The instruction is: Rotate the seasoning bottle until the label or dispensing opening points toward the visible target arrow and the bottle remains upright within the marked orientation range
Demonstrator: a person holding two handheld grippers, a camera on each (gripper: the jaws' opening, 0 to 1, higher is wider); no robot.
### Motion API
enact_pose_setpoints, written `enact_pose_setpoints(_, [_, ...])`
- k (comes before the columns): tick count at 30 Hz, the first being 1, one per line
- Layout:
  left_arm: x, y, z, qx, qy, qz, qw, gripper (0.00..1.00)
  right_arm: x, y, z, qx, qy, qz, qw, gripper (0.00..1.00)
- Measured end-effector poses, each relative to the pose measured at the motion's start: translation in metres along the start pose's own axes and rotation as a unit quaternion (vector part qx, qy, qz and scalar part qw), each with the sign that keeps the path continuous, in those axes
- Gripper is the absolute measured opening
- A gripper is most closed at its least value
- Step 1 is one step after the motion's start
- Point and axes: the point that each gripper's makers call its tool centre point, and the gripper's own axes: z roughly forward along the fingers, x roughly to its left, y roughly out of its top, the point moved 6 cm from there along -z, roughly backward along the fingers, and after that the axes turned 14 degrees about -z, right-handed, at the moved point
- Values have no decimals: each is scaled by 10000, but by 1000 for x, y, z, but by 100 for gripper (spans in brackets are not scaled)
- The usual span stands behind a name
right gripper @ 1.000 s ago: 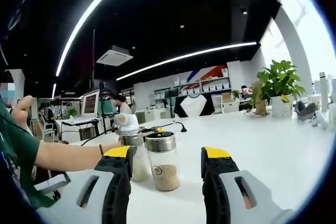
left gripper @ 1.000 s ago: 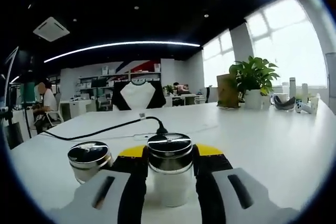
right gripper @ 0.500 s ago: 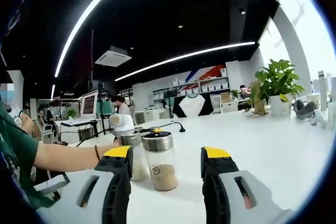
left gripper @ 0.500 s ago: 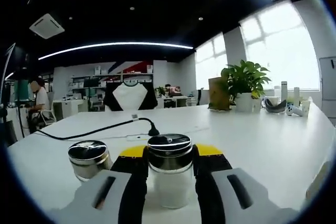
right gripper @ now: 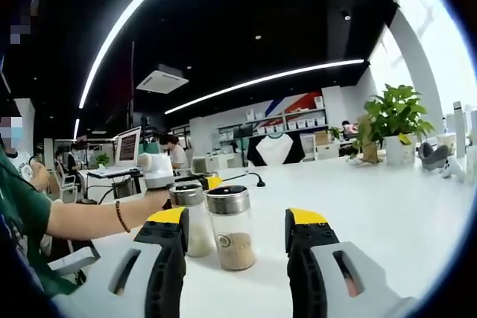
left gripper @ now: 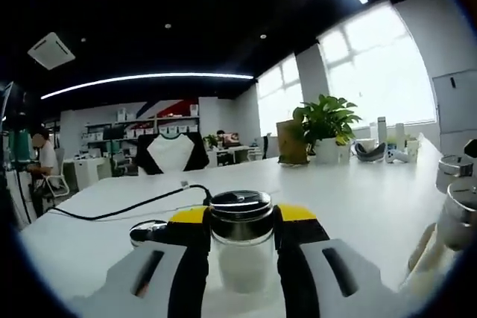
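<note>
My left gripper (left gripper: 241, 217) is shut on a clear glass seasoning bottle (left gripper: 240, 255) with a chrome lid and pale contents; the bottle stands upright on the white table (left gripper: 358, 206). A second chrome lid (left gripper: 147, 231) peeks out behind the left jaw. In the right gripper view, my right gripper (right gripper: 237, 218) is open, and a bottle of brown seasoning (right gripper: 231, 230) stands upright just ahead between its jaws, untouched. Beside it is the white-filled bottle (right gripper: 188, 217), held by the left gripper (right gripper: 160, 173) in a person's hand. No arrow mark is visible.
A black cable (left gripper: 127, 205) runs across the table behind the bottles. A potted plant (left gripper: 322, 126) and small items (left gripper: 380, 150) stand at the far right. The other gripper's pale body (left gripper: 455, 217) is at the right edge. The person's forearm (right gripper: 89, 217) lies along the table's left.
The left gripper has turned with its bottle still gripped, swinging its view; the second lid now sits further behind the left jaw. In the right gripper view the left gripper's yellow tip now shows.
</note>
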Motion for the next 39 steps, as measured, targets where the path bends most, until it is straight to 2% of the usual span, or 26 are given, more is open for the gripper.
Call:
enact_pose_setpoints(7, [-7, 7, -26, 10, -318, -79, 9995, 34, 3, -2, 3, 55, 44, -20, 10000, 52])
enact_pose_setpoints(16, [-18, 9, -61, -47, -701, -171, 9974, 34, 4, -3, 4, 94, 74, -59, 9999, 52])
enact_pose_setpoints(20, [-28, 11, -77, -67, -860, -31, 9963, 34, 5, -2, 4, 100, 83, -58, 9999, 52])
enact_pose_setpoints(23, [-36, 13, -86, -82, -985, -190, 9949, 34, 4, -2, 3, 97, 79, -67, 9999, 52])
enact_pose_setpoints(26, [-43, 12, -93, -114, -1064, -53, 9942, 34, 4, -1, 3, 96, 76, -70, 9999, 52])
enact_pose_setpoints(29, [-44, 10, -99, -80, -1100, -171, 9938, 34, 4, -1, 3, 93, 74, -72, 9999, 52])
enact_pose_setpoints(35, [-45, 1, -112, -56, -1122, -159, 9935, 34, 6, 0, 2, 80, 78, -79, 9999, 52])
enact_pose_setpoints(39, [-42, -6, -118, 57, -1107, -270, 9935, 34, 6, 1, 3, 85, 81, -81, 9999, 52])
